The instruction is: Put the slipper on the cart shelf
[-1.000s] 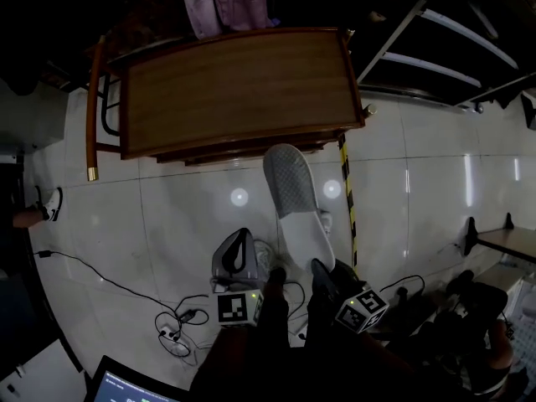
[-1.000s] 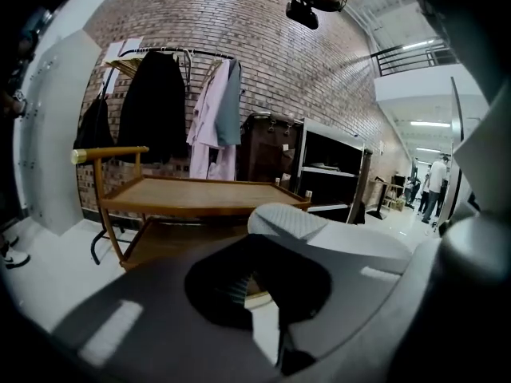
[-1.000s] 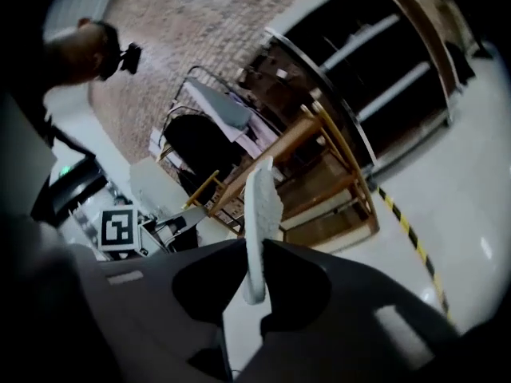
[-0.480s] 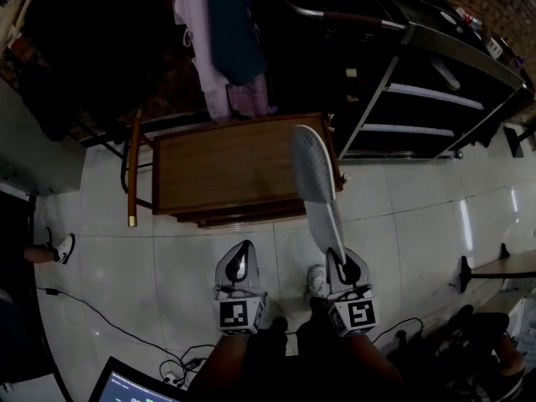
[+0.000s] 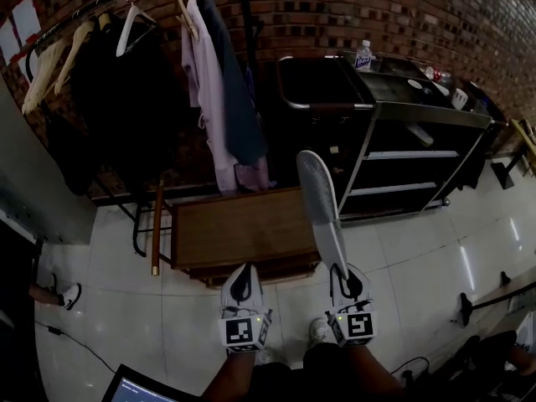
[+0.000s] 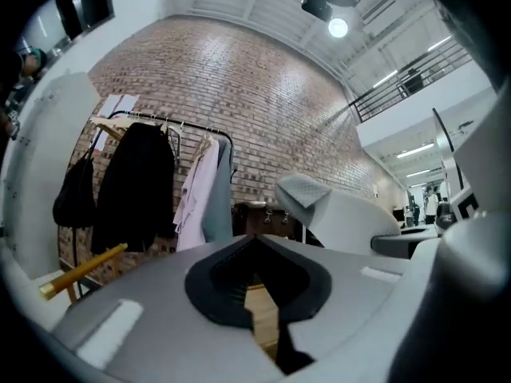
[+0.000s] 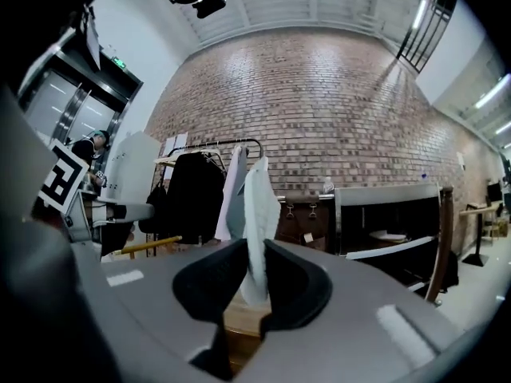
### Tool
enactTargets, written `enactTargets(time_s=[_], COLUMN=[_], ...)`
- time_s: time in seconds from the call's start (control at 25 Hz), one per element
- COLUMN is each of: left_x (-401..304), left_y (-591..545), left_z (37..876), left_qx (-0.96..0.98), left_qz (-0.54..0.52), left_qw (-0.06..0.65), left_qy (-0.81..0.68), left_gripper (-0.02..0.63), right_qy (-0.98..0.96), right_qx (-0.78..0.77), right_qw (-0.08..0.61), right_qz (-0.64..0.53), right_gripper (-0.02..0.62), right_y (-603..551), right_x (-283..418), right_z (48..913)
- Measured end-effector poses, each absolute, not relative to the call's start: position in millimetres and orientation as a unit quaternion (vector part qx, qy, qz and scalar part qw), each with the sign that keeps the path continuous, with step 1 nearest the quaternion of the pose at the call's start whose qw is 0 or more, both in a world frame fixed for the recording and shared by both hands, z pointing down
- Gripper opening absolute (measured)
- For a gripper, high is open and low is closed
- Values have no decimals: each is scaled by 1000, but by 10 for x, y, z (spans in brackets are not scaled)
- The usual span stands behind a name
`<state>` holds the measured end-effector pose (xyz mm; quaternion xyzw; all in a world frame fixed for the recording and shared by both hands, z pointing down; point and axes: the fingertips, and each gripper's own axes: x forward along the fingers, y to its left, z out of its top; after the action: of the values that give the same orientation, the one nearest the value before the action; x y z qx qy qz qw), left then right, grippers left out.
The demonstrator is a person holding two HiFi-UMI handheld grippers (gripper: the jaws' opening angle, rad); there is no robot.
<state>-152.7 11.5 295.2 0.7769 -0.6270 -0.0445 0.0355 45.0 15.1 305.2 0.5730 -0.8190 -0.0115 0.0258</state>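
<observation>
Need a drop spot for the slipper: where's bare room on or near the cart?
The wooden table top is bare, left of the cart and in front of the hanging clothes. The cart's lower two shelves look open, though dark. The upper shelf holds a pale object. The cart top's right end is crowded around the bottle.

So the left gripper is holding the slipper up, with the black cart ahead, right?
No, the right gripper holds the slipper up, as the right gripper view shows; the left gripper is empty. The black cart is ahead.
</observation>
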Motion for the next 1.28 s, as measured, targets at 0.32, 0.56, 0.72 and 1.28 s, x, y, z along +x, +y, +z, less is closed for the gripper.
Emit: enactTargets(time_s=[0.32,0.56,0.72,1.28], left_x=[-1016,-527,-151,1180], left_y=[-6,-307,-626,-1904], left_z=[2689,2705,2783,2878], left_qx=[809,814,817,810], left_qz=[-51,-49,-43,-14], left_qw=[6,6,8,20], left_qy=[-585,-578,-575,-585], left_gripper=[15,15,15,15], right_qy=[-795,-776,-761,-747], right_qx=[605,627,642,640], right_qw=[12,28,37,56], right_qz=[45,56,84,172], right_gripper=[58,58,58,58], right_y=[68,-201,-483,-2013], right_x=[886,1551,2082,3431], right_z=[3203,3365,3507,3921])
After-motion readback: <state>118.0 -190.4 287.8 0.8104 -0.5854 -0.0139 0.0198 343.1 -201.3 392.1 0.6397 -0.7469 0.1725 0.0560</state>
